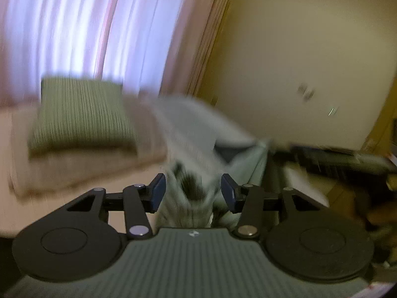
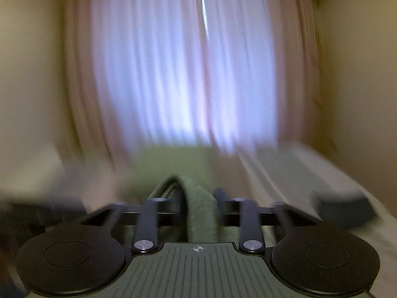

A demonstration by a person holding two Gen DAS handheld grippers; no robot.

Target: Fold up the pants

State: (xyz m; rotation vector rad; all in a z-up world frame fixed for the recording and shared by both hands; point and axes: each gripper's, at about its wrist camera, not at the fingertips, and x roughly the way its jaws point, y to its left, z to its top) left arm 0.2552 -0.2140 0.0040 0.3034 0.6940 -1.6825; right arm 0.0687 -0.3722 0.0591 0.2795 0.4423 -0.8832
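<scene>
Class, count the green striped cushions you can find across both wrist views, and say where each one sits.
1. The green striped cushion leans at the back of the beige sofa, below the curtains; the blurred green patch in the right wrist view looks like the same one. Others may be hidden.

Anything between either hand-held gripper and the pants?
Nothing visible: pants fabric already sits between the open jaws of the left hand-held gripper and the right hand-held gripper. Both views are blurred.

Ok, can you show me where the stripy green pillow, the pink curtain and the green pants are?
Stripy green pillow [image 1: 82,114]: left wrist view, middle of its ribbed front.
Pink curtain [image 2: 173,74]: right wrist view, bright middle folds.
Green pants [image 2: 201,208]: right wrist view, fabric between the claw's fingers.
</scene>
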